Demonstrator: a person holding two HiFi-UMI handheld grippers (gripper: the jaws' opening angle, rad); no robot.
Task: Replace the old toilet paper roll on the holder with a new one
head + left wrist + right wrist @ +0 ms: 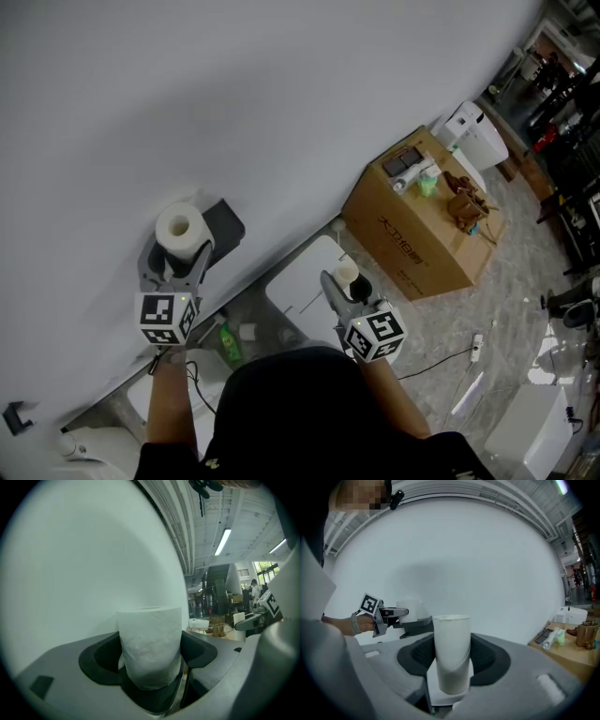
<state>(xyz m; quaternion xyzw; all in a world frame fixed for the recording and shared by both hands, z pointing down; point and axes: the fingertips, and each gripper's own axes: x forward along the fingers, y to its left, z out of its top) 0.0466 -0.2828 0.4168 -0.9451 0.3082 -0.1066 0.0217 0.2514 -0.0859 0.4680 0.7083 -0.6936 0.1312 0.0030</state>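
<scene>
My left gripper is shut on a full white toilet paper roll, held upright close to the white wall. The black holder sits on the wall just right of that roll. In the left gripper view the roll fills the space between the dark pads. My right gripper is shut on an empty pale cardboard tube, lower and to the right, away from the wall. In the right gripper view the tube stands upright between the jaws, and the left gripper with its roll shows by the holder.
A large cardboard box with small items on top stands on the floor at the right, and a white fixture lies beyond it. Below my hands are a white lidded bin and a green bottle.
</scene>
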